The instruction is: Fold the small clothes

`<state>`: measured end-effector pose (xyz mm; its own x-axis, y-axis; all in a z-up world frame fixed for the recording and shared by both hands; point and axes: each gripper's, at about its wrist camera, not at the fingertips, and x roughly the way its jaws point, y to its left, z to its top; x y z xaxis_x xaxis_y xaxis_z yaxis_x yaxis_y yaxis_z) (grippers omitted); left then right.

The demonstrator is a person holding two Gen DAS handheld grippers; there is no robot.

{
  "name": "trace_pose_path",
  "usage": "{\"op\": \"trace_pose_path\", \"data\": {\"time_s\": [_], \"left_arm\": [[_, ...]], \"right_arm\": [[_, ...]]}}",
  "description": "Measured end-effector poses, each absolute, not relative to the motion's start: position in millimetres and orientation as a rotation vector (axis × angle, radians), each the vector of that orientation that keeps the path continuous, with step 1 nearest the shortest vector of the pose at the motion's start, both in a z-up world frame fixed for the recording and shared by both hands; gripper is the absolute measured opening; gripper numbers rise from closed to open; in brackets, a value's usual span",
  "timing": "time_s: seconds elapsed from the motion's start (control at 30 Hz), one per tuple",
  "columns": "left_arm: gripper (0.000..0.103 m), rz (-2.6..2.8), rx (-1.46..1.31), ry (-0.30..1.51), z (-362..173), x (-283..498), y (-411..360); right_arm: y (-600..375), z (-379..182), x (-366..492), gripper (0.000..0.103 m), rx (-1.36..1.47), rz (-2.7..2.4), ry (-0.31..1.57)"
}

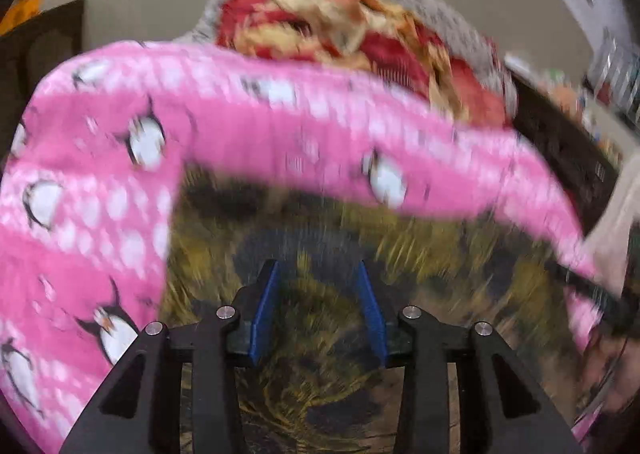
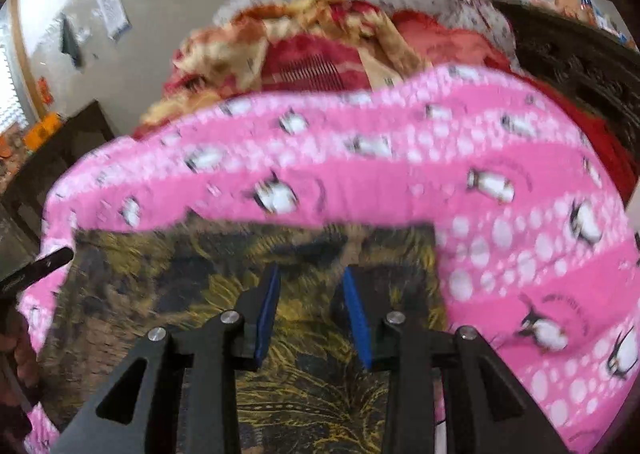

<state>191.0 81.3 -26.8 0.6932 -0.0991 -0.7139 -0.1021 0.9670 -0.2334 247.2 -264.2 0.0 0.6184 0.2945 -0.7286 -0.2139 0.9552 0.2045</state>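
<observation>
- The pink garment (image 1: pixel 280 126), printed with penguins and white dots, lies spread on a dark cover (image 1: pixel 320 334) with yellow strokes on it. It looks like small trousers. A band runs across the far side and a leg comes toward the near side at each end.
- In the left wrist view the wide leg fills the left side, the band crosses the middle, and a thinner part trails off to the right.
- In the right wrist view the wide leg (image 2: pixel 540 254) fills the right side, and the band runs off to the left edge.
- The left gripper (image 1: pixel 318 274) hangs over the bare cover in the notch between the legs. Its blue pads stand a narrow way apart with nothing between them, and the cloth is clear of both.
- The right gripper (image 2: pixel 312 274) hangs over the same kind of bare patch. Its pads too stand a narrow way apart with nothing in them. The pink leg is just to its right, not touching the pads.
- A black finger of the other tool (image 2: pixel 38 266) shows at the left edge of the right view, by the pink hem.
- Beyond the garment, on the far side, lies a heap of red and cream bedding (image 1: pixel 352 26).
- Both views are blurred, so fine seams cannot be told.
</observation>
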Motion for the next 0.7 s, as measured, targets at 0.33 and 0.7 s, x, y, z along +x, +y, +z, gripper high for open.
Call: {"op": "trace_pose_path", "data": {"time_s": [0.33, 0.7], "left_arm": [[0.019, -0.054, -0.403, 0.749, -47, 159, 108], [0.019, -0.061, -0.413, 0.748, -46, 158, 104]], "right_arm": [[-292, -42, 256, 0.042, 0.236, 0.322, 0.880], [-294, -46, 260, 0.045, 0.261, 0.332, 0.896]]}}
